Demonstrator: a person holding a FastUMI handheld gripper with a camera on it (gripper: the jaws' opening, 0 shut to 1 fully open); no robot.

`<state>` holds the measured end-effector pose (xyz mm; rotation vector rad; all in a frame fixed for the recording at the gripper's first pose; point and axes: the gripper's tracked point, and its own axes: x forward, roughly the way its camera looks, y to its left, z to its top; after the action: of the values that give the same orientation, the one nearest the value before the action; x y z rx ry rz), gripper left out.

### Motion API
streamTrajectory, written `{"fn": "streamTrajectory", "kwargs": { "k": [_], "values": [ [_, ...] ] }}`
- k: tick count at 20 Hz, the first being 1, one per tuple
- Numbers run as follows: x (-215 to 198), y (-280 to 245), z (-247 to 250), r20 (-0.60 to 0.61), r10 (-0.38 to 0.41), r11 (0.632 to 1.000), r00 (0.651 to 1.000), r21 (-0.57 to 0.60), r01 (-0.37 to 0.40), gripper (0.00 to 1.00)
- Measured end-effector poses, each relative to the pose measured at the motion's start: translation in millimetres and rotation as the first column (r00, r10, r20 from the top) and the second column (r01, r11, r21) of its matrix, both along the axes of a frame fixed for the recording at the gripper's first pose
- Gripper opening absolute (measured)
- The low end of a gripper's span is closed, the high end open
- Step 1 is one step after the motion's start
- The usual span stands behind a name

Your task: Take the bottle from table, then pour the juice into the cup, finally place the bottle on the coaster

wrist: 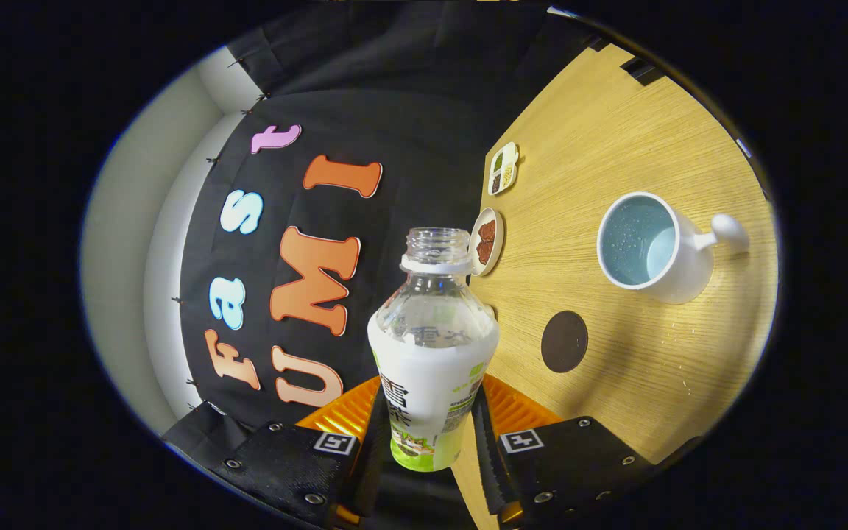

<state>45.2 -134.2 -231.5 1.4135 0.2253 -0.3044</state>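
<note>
Clear plastic above a white and green label: the bottle [433, 346] sits pinched between the two fingers of the gripper [430, 434], both pressing on its lower body, its neck pointing away from the camera. The cap is off and the mouth is open. The whole view is rolled, so the table [615, 132] runs up one side, which suggests the bottle is tilted well off upright and lifted clear of the wood.

The cup [652, 246], white outside and pale blue inside, stands on the table well apart from the bottle's mouth, its handle turned away. Its inside looks speckled with droplets; whether juice already lies in it I cannot tell. The dark round coaster [564, 341] lies bare on the table between bottle and cup, nearer the fingers.

The risks, as I judge them:
- The open mouth is not over the cup, so any further tilt here would spill onto the table or the coaster.
- The grip is low on a smooth label, so the bottle could swivel or slip as its weight shifts.
- A swing toward the cup could knock its rim.

Two small dishes [487, 241] sit beyond, at the table's far edge.
</note>
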Motion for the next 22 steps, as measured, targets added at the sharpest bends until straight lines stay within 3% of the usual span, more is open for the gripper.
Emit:
{"fn": "streamTrajectory", "kwargs": {
  "k": [22],
  "values": [
    [2, -18, -15, -0.040, -0.107, 0.962, 0.993, 0.248, 0.114, 0.56]
  ]
}}
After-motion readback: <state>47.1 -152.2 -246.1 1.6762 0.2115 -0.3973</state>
